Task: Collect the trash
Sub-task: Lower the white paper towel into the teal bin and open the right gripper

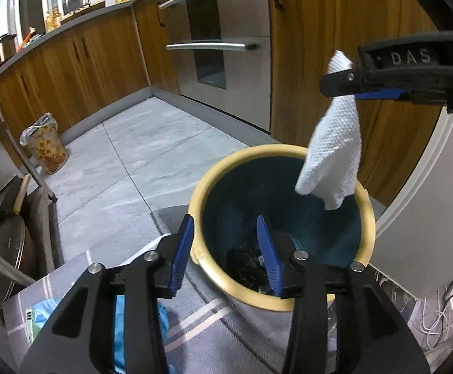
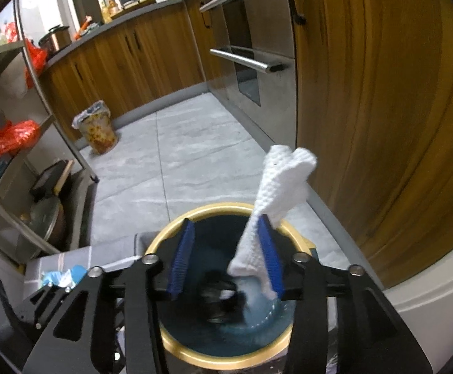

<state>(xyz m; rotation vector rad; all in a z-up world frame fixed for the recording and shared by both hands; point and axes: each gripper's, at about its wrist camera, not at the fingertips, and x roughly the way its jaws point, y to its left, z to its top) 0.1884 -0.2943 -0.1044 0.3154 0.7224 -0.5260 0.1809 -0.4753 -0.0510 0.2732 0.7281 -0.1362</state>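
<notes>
One paper towel (image 2: 276, 199) clings to open right gripper (image 2: 226, 249) above bin (image 2: 170, 342).

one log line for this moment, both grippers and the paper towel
left gripper: open, empty, above bin | right gripper: open, paper towel clinging to one pad | black trash already in bin

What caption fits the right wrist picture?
Open right claw with a white paper towel clinging to one pad above the yellow-rimmed bin.

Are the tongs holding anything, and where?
The left tongs hold nothing. The paper towel hangs against one finger of the open right tongs, by its middle, over the bin.
</notes>
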